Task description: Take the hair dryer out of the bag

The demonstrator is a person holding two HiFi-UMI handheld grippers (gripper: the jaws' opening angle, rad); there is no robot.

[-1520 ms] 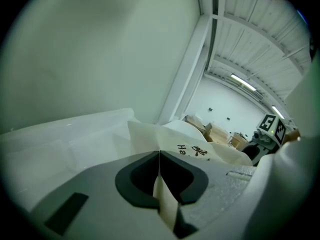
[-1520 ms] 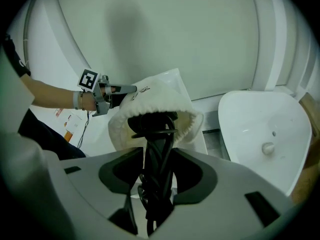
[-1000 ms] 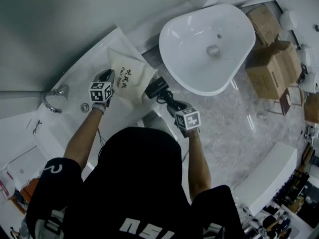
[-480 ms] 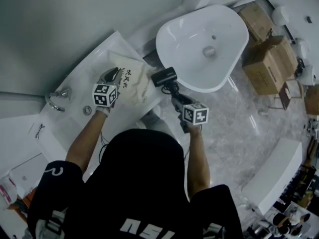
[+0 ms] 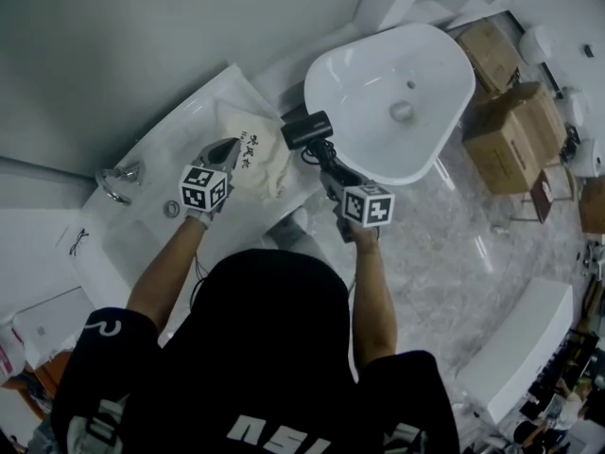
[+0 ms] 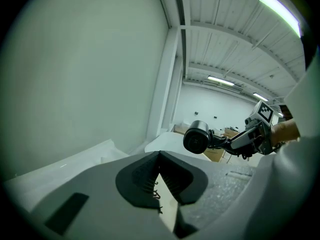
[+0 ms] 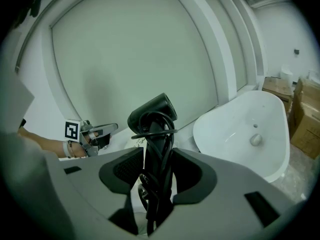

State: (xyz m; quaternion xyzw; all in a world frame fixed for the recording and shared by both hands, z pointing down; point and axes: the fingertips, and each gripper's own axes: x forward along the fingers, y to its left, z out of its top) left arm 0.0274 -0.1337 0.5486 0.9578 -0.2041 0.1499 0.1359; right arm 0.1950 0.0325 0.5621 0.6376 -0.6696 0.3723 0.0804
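The black hair dryer (image 5: 307,130), its cord wound round the handle, is up in the air clear of the bag, and my right gripper (image 5: 326,171) is shut on its handle. The right gripper view shows the handle (image 7: 152,115) upright between the jaws. The cream bag (image 5: 265,159) with dark print lies crumpled on the white counter (image 5: 142,244). Just above its left edge is my left gripper (image 5: 227,149), whose jaws have just been closing and now meet at the tips (image 6: 160,155) with nothing seen pinched. The left gripper view has the dryer (image 6: 196,137) ahead to the right.
A large white basin (image 5: 326,60) stands right of the bag. A chrome tap (image 5: 118,176) and a drain (image 5: 171,209) sit on the counter to the left. Cardboard boxes (image 5: 515,112) are on the marble floor at the right. A pale wall runs behind the counter.
Both hands have risen. The right gripper has lifted the hair dryer from beside the bag to above its right edge. The left gripper has come off the bag's face and closed.
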